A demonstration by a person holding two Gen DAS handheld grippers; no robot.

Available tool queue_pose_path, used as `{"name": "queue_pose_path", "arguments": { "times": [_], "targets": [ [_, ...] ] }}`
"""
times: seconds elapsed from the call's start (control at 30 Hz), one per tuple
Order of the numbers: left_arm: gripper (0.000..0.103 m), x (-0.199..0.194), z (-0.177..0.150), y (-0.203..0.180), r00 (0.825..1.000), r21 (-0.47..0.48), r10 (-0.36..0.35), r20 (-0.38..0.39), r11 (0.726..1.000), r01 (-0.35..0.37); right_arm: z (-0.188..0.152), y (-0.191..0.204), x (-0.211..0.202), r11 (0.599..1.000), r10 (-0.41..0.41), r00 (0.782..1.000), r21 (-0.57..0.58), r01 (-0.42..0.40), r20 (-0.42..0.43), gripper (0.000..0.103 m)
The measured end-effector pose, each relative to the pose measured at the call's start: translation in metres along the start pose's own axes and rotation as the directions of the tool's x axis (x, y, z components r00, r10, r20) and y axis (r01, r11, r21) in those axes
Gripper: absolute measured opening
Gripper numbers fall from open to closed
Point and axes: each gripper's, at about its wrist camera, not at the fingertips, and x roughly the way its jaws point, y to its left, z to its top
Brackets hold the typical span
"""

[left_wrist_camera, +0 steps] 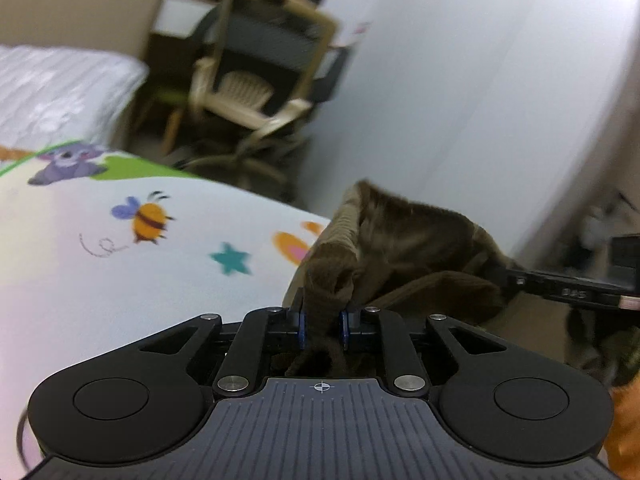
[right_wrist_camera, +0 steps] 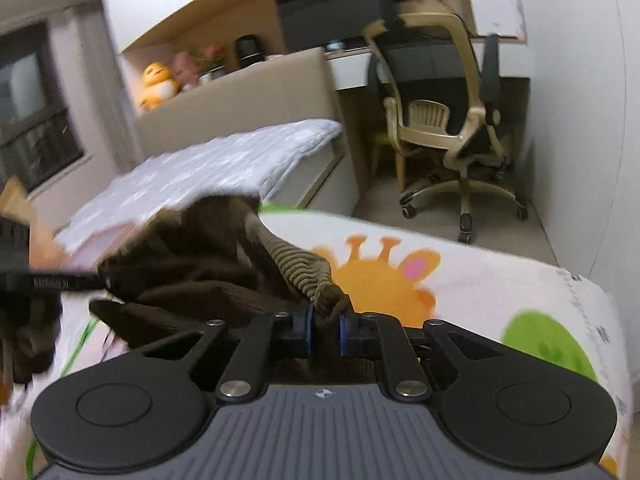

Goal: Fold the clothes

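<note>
Both our grippers pinch the brown garment above the cartoon-print blanket.

Our left gripper point(left_wrist_camera: 323, 322) is clamped on a bunched fold of the brown knit garment point(left_wrist_camera: 416, 236), its ribbed band just beyond the blue pads. Our right gripper point(right_wrist_camera: 325, 328) is likewise pressed onto the ribbed band point(right_wrist_camera: 296, 264) of the same cloth. The garment hangs between the two, lifted over the printed blanket point(left_wrist_camera: 120, 280). Behind stand an office chair point(right_wrist_camera: 448, 120) and a bed with a pale quilt point(right_wrist_camera: 224, 160).
</note>
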Motion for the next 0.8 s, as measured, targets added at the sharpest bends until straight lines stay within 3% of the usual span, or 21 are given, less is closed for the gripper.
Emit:
{"name": "queue_pose_path", "arguments": {
  "times": [0.13,0.23,0.27,0.37,0.43,0.5,0.6,0.7,0.8],
  "targets": [
    [0.021,-0.037,-0.044,-0.016,0.999,0.058,-0.011,-0.045,0.998,0.014,-0.049,0.014,-0.029,0.997,-0.029,0.998,-0.07,0.026,-0.048,0.013],
    [0.031,-0.051,-0.08,-0.016,0.994,0.063,0.011,-0.107,0.998,-0.004,-0.088,0.019,-0.036,0.989,-0.084,0.991,-0.129,0.07,-0.109,0.013],
    [0.038,-0.056,-0.09,-0.014,0.992,0.055,0.018,-0.126,0.998,-0.011,-0.1,0.018,-0.038,0.987,-0.098,0.987,-0.141,0.079,-0.13,0.014],
    [0.056,-0.068,-0.115,-0.006,0.985,0.021,0.031,-0.17,0.999,-0.028,-0.123,0.014,-0.049,0.984,-0.128,0.978,-0.143,0.105,-0.166,0.033],
    [0.063,-0.078,-0.122,0.001,0.984,-0.012,0.021,-0.175,1.0,-0.023,-0.13,0.01,-0.06,0.987,-0.133,0.978,-0.11,0.116,-0.158,0.047],
    [0.08,-0.088,-0.123,0.008,0.988,-0.057,-0.012,-0.151,0.998,0.003,-0.127,0.003,-0.072,0.991,-0.124,0.984,-0.059,0.118,-0.125,0.061],
    [0.089,-0.098,-0.122,0.016,0.994,-0.139,-0.056,-0.098,0.989,0.042,-0.115,-0.006,-0.077,0.994,-0.089,0.994,0.051,0.092,-0.056,0.065],
    [0.093,-0.084,-0.119,0.018,0.994,-0.237,-0.096,-0.053,0.968,0.081,-0.107,-0.011,-0.06,0.985,-0.026,1.0,0.168,0.027,-0.008,0.066],
    [0.093,-0.05,-0.119,0.013,0.994,-0.274,-0.091,-0.062,0.959,0.07,-0.108,-0.006,-0.022,0.985,-0.049,0.998,0.166,0.053,-0.03,0.066]
  ]
}}
